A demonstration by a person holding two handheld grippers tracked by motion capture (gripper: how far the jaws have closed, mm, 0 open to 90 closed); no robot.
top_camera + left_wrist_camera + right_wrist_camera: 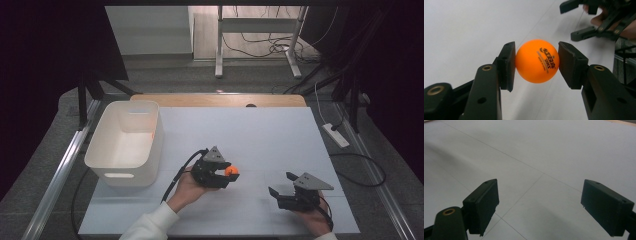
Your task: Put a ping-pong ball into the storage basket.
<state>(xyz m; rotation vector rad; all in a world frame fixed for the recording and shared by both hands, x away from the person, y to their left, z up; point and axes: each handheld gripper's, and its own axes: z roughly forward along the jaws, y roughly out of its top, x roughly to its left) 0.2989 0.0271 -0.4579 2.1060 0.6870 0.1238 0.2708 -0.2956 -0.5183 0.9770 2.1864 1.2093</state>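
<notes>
1. The left gripper point(536, 62) had its jaws closed on an orange ball point(537, 61), one flat black pad pressed to each side of it.
2. The ball bore dark print reading "DHS" with a logo above and a finer line beside it, too small to read; the print ran tilted across the ball's face.
3. The ball was smooth, matte and round; the pads were blocky rubber-like slabs on black arms with brass-coloured pivot bushings.
4. In the high view the left gripper point(227, 174) held the ball point(231, 171) near the middle of the table point(260, 135), just right of the bin point(125, 142); whether the ball touched the table was hard to tell.
5. The right gripper point(539, 205) stood with its jaws wide apart and nothing between them, above the white sheet crossed by thin seam lines.
6. In the high view the right gripper point(279, 186) sat near the table's front right, well apart from the ball, a grey three-cornered plate on top.
7. The bin was a white, rounded-corner plastic tub with a slot handle; a faint orange glint showed on its inner right wall.
8. The person's white sleeve point(150, 225) was cut off at the bottom edge.
</notes>
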